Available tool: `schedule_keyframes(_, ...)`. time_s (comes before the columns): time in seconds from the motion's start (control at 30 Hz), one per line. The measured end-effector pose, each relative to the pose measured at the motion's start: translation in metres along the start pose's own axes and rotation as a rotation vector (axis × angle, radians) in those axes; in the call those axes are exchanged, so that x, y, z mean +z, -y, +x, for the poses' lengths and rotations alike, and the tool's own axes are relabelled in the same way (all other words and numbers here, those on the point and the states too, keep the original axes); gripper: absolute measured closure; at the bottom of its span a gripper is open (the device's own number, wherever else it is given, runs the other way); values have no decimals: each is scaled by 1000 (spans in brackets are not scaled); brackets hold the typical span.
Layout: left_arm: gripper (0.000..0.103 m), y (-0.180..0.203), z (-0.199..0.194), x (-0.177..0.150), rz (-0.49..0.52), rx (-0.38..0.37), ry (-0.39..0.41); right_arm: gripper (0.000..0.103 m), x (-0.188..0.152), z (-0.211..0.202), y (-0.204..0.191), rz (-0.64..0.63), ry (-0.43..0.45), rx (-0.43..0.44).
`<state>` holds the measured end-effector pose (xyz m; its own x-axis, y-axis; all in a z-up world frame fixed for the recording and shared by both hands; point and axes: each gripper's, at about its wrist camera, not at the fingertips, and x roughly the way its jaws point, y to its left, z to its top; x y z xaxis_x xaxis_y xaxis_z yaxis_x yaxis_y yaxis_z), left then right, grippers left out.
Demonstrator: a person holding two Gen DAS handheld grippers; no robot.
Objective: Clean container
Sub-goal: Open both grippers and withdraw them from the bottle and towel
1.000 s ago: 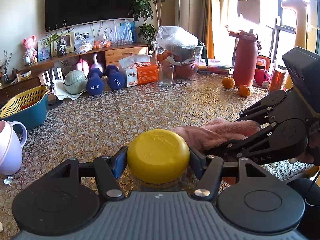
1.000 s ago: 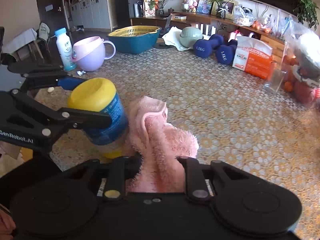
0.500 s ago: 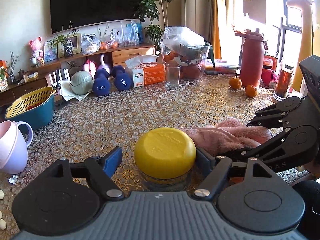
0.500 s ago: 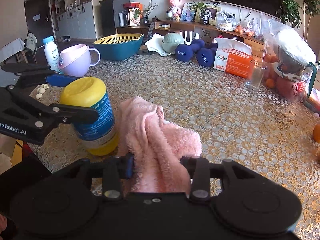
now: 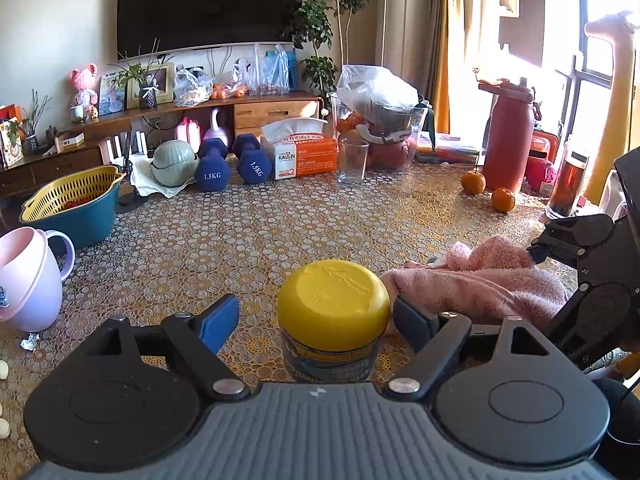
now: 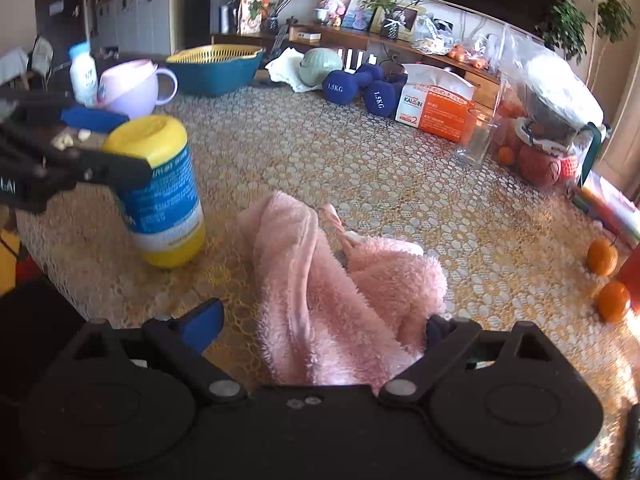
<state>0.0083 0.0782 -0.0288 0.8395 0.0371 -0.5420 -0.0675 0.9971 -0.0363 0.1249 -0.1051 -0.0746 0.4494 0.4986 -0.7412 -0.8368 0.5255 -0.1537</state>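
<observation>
The container, a clear jar with a yellow lid and a blue label, stands upright on the patterned tablecloth. My left gripper is open around it, the left pad clearly apart from the jar and the right pad close beside the lid. From the right wrist view the left gripper reaches in from the left edge. A fluffy pink cloth lies bunched on the table to the jar's right. My right gripper is open with the cloth loose between its fingers.
A lilac mug and a teal basin with a yellow strainer sit at the left. Blue dumbbells, a tissue box, a glass, two oranges and a red bottle line the back.
Both grippers have opened. The left one let go of the jar, which now stands on the table. The right one released the cloth, which has slumped onto the table.
</observation>
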Motion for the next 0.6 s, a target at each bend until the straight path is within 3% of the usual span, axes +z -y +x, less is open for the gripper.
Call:
schedule_keyframes(0.17, 2, 2, -9, 2, -11, 9, 31, 4, -7, 2, -1, -126, -129, -39)
schedule_keyframes(0.3, 2, 7, -16, 5, -4, 15, 42, 2, -17, 1, 10, -151, -189, -109)
schedule_keyframes(0.37, 2, 10, -19, 5, 0, 15, 42, 2, -20, -9, 19, -105, -159, -141)
schedule_keyframes(0.6, 2, 28, -29, 0, 21, 22, 29, 2, -21, -60, 25, 105, 66, -104)
